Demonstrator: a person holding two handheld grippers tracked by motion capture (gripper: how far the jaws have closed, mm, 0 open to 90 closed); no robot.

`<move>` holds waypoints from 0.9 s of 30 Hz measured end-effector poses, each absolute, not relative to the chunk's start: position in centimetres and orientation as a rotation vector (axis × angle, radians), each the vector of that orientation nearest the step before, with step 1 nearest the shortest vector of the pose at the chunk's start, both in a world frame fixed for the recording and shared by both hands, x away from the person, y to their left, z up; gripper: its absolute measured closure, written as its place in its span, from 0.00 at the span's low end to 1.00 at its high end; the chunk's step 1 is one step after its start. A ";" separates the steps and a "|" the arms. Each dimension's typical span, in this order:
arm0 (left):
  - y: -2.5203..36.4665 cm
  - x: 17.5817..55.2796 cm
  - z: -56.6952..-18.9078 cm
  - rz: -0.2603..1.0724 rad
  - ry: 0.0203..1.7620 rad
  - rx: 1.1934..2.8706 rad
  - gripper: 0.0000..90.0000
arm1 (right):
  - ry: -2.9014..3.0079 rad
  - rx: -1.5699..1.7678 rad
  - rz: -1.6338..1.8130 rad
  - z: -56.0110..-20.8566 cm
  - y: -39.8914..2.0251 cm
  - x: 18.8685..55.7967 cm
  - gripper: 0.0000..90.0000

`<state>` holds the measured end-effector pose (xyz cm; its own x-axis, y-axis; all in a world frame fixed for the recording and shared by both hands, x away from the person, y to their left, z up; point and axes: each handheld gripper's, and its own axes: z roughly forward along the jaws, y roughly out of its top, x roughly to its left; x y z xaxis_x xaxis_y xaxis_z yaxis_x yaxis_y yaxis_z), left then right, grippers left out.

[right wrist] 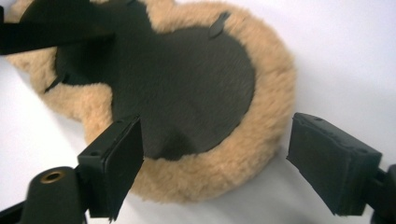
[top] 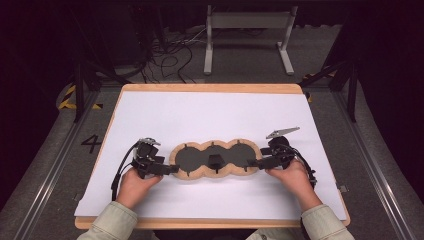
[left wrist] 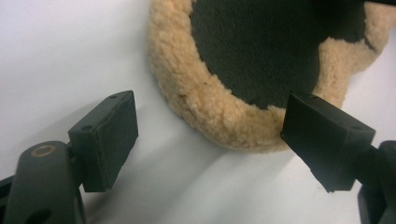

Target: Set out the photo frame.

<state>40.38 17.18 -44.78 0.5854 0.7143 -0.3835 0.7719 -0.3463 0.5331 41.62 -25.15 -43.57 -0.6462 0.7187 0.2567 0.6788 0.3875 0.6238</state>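
Fleecy tan three-lobed pad [top: 215, 159] with dark felt centre, flat on white table [top: 210, 112], both grippers' fingers [left wrist: 112, 140] wide, empty

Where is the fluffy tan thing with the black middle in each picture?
High view: the tan fleece pad with three black felt lobes lies mid-table between both grippers.
Left gripper view: its end lobe, top centre.
Right gripper view: its other end, centre.
Shared landmark: the white table sheet.
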 end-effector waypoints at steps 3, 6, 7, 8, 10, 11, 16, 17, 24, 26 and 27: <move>17.1 40.4 -44.8 -0.099 1.172 2.126 0.20 | 2.606 1.292 1.109 -43.8 -25.2 41.7 0.16; 16.9 40.3 -44.8 -0.125 1.168 2.123 0.20 | 2.624 1.292 1.096 -44.0 -25.0 41.8 0.15; 16.9 40.4 -44.8 -0.115 1.160 2.132 0.20 | 2.634 1.297 1.092 -44.1 -24.9 41.8 0.13; 16.8 40.3 -44.8 -0.132 1.156 2.133 0.20 | 2.634 1.297 1.092 -44.1 -24.9 41.8 0.13; 16.6 40.3 -44.8 -0.160 1.143 2.127 0.21 | 2.642 1.302 1.086 -44.2 -24.8 41.8 0.12; 16.5 40.3 -44.8 -0.165 1.132 2.134 0.21 | 2.644 1.302 1.084 -44.2 -24.8 41.9 0.12; 16.0 40.1 -44.8 -0.147 1.121 2.153 0.22 | 2.664 1.299 1.068 -44.1 -24.6 41.8 0.11; 16.0 40.1 -44.8 -0.161 1.125 2.144 0.22 | 2.668 1.299 1.061 -44.1 -24.6 41.8 0.11; 15.9 40.1 -44.8 -0.165 1.137 2.134 0.23 | 2.666 1.334 1.018 -43.9 -24.1 41.7 0.10; 16.0 40.2 -44.8 -0.176 1.151 2.119 0.24 | 2.664 1.346 0.999 -43.8 -24.0 41.7 0.10; 16.0 40.2 -44.8 -0.176 1.151 2.119 0.24 | 2.663 1.351 0.995 -43.8 -23.9 41.7 0.10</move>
